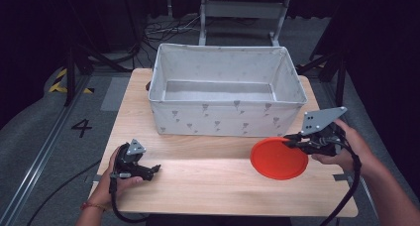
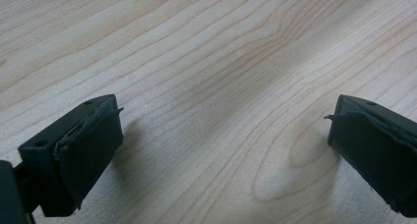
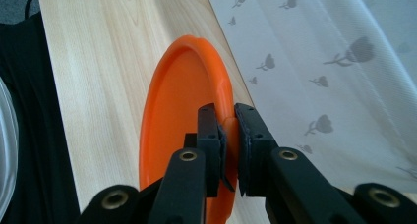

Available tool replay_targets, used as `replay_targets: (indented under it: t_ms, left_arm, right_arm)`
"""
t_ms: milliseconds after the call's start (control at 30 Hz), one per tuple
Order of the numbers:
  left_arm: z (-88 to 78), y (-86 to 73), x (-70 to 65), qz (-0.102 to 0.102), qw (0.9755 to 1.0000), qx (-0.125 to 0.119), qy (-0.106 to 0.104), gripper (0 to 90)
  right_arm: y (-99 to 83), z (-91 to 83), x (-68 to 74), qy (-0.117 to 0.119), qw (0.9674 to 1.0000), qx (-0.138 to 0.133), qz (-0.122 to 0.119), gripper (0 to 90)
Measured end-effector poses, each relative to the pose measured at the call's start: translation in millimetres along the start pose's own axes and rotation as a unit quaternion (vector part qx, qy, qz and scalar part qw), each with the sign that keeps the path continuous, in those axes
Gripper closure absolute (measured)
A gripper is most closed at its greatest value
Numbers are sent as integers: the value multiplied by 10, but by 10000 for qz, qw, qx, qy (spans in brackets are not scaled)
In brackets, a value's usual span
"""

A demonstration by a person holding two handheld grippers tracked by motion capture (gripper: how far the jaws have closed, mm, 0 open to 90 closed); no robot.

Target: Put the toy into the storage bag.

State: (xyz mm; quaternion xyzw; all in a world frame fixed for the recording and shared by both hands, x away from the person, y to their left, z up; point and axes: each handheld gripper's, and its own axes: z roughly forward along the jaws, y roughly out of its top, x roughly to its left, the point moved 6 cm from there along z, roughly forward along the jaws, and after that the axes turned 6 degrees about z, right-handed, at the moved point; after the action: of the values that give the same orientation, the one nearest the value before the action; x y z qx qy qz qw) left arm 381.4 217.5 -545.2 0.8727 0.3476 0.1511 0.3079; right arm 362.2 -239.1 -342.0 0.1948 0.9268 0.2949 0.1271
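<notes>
— What do the right tongs [image 3: 228, 135] hold?
— They pinch the rim of the round orange plastic plate [image 1: 277, 158], above the wooden tabletop [image 1: 198, 176].
— And the grey fabric bin [image 1: 225, 114]?
— Just beyond the plate; the left tongs [image 2: 221, 135] gape empty, farther away.

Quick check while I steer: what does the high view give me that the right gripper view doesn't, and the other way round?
High view alone: the left claw, open and empty above the wooden table, and the whole fabric bin with its inside bare. Right gripper view alone: up close, the pads pinch the upturned rim of the orange plate. Both: the right claw shut on the plate's edge, plate beside the bin's patterned front wall, over the table.
</notes>
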Motion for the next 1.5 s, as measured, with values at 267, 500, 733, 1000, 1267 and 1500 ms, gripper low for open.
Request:
replay_targets:
  t_ms: [267,500,733,1000,1267,1500]
  left_arm:
    - [0,0,0,-1,10000,0,1,4]
    - [0,0,0,-1,10000,0,0,4]
    - [0,0,0,-3,10000,-1,-1,4]
    - [0,0,-1,-9,10000,2,-5,3]
    - [1,0,0,-6,10000,-8,-4,3]
    - [2,1,-2,-10,10000,-10,-19,3]
  right_arm:
    - [25,-146,-132,-119,9999,77,49,822]
    - [127,-254,-217,-83,9997,245,-33,822]
    - [272,-375,-298,-142,9995,240,-121,822]
    - [485,-558,-450,-308,9994,103,-116,822]
    - [704,-671,-588,-449,9988,53,-161,822]
    - [907,-734,-737,-619,9979,-83,-145,822]
